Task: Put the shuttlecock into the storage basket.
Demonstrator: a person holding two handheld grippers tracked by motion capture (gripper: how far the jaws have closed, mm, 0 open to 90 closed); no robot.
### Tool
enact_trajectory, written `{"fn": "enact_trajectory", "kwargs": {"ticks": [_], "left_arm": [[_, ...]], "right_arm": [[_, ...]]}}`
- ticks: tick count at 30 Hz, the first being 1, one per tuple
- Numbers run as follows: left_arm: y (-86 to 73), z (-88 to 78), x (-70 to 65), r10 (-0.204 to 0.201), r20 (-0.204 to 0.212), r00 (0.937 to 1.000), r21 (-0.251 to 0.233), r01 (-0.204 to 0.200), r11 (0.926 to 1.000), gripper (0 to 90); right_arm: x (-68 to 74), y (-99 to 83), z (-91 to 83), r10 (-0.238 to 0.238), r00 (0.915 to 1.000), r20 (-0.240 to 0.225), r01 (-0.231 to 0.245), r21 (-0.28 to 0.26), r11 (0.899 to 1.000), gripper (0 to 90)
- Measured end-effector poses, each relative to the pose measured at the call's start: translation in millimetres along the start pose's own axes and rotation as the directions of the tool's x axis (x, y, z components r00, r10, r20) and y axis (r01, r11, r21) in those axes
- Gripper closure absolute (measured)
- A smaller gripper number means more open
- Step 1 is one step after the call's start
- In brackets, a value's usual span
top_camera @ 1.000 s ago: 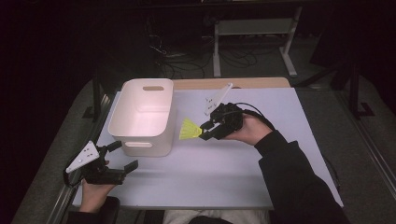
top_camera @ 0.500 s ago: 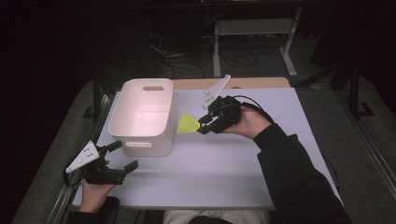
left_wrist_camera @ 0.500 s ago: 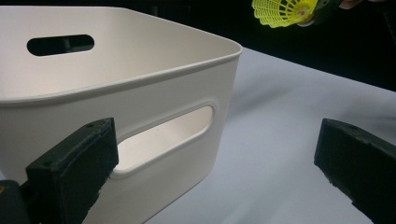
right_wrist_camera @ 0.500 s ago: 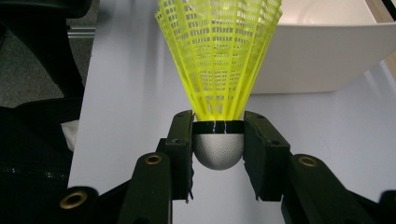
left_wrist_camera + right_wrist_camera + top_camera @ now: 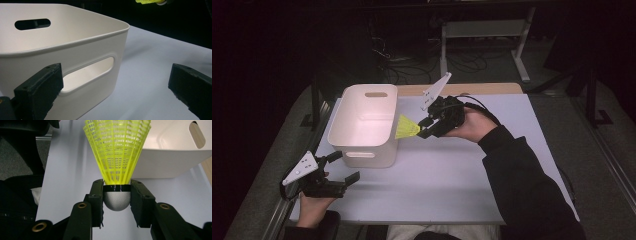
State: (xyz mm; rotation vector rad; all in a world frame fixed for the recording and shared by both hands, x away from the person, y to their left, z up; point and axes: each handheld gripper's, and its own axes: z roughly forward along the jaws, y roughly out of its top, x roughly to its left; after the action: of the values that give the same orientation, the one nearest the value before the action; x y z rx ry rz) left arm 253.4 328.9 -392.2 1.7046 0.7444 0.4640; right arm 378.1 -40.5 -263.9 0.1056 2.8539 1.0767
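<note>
**Dark room, lit table**

A pale table [image 5: 492, 185] stands under bright light, a wooden strip [image 5: 462, 89] along its far edge. Beyond it, darkness, with cables [image 5: 412, 70] on the floor and a grey metal stand [image 5: 484, 30] behind.

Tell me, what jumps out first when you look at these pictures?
The bright yellow shuttlecock grabs the eye: the right tongs pinch its grey rounded head, holding it in the air beside the white bin. That bin stands on the left part of the pale table. The left tongs wait open just in front of the bin.
</note>
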Motion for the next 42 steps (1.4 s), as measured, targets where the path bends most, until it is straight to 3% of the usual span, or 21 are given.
{"fn": "enact_trajectory", "kwargs": {"ticks": [16, 42], "left_arm": [[0.0, -0.2, -0.2, -0.004, 0.001, 1.0, -0.004, 0.004, 1.0, 0.0], [-0.1, -0.3, 0.3, -0.002, 0.004, 1.0, 0.001, 0.002, 1.0, 0.0]], "right_arm": [[-10.4, 17.3, -5.4, -0.006, 0.9999, 0.01, 0.006, 0.001, 1.0, 63.2], [-26.0, 44.0, 12.0, -0.002, 0.9999, -0.01, 0.002, -0.006, 1.0, 63.2]]}}
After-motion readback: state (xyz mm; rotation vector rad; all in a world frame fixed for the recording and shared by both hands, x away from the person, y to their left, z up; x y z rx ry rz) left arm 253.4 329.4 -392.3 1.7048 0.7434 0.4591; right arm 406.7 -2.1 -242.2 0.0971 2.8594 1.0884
